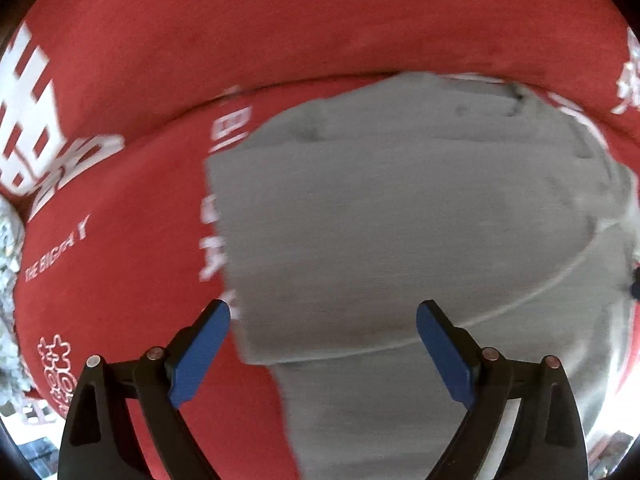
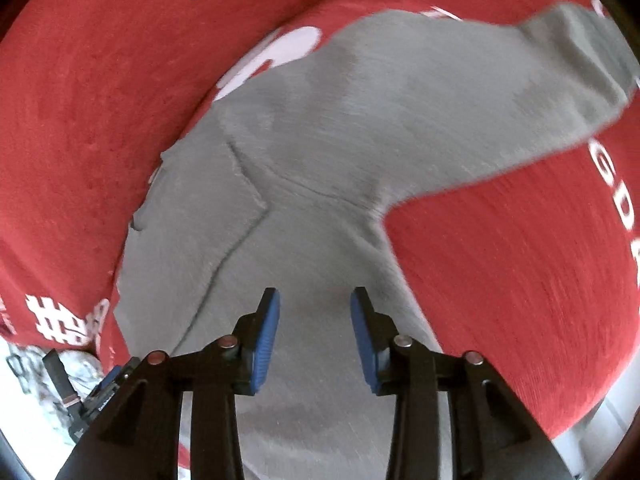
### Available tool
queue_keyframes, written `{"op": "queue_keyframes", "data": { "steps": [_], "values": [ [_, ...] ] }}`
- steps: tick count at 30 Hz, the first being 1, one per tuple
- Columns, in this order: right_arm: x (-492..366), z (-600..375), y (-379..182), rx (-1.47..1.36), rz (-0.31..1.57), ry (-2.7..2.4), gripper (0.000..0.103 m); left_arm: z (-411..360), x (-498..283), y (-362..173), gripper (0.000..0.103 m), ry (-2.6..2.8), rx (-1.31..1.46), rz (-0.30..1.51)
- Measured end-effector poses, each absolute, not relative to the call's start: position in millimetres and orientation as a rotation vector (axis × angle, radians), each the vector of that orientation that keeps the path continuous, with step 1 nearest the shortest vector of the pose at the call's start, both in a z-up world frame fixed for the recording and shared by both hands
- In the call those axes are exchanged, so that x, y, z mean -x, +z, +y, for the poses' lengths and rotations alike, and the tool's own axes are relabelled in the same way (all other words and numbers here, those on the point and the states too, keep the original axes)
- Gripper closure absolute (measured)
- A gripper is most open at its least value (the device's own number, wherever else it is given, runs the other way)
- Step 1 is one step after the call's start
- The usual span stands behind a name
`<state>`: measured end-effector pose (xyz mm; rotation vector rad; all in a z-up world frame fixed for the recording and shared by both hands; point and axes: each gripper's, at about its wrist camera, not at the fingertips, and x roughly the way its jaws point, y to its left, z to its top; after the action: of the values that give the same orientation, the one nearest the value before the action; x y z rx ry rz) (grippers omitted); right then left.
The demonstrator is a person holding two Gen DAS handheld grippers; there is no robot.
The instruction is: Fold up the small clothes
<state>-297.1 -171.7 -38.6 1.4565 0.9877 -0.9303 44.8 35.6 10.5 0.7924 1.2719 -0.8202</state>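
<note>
A grey knit garment (image 1: 400,220) with stitched seams lies spread across the centre of both frames on a red plush cover (image 1: 280,28) printed with white characters and partly legible lettering, "THE BIG...". The left gripper (image 1: 323,320) hangs released over its lower edge, blue-padded fingers (image 1: 200,356) wide apart. The right gripper (image 2: 315,308), also unclenched and empty, sits above the fabric at lower centre.

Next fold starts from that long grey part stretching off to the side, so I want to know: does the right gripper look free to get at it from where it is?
Probably yes. The right gripper has its jaws open over the grey knit garment, and nothing lies on the stretched-out part or between; only the red printed cloth surrounds it.
</note>
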Motion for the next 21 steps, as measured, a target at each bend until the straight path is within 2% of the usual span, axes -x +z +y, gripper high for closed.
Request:
{"op": "queue_keyframes", "data": {
  "steps": [4, 9, 19, 21],
  "values": [
    [316.4, -167.7, -36.1, -1.515, 0.959, -0.935, 0.062, 8.2, -3.7, 16.6, 0.008, -0.917, -0.814, 1.274],
    [343.8, -165.4, -33.0, -1.561, 0.913, -0.950, 0.048, -23.4, 59.6, 23.8, 0.008, -1.007, -0.844, 1.294],
    [426.8, -190.3, -33.4, -1.670, 0.749, -1.064, 0.047, -74.3, 137.2, 12.4, 0.008, -1.101, -0.887, 1.337],
    [446.1, -196.9, -35.2, -1.698, 0.698, -1.100, 0.044, -81.6, 141.9, 10.1, 0.008, -1.107, -0.892, 1.344]
  ]
}}
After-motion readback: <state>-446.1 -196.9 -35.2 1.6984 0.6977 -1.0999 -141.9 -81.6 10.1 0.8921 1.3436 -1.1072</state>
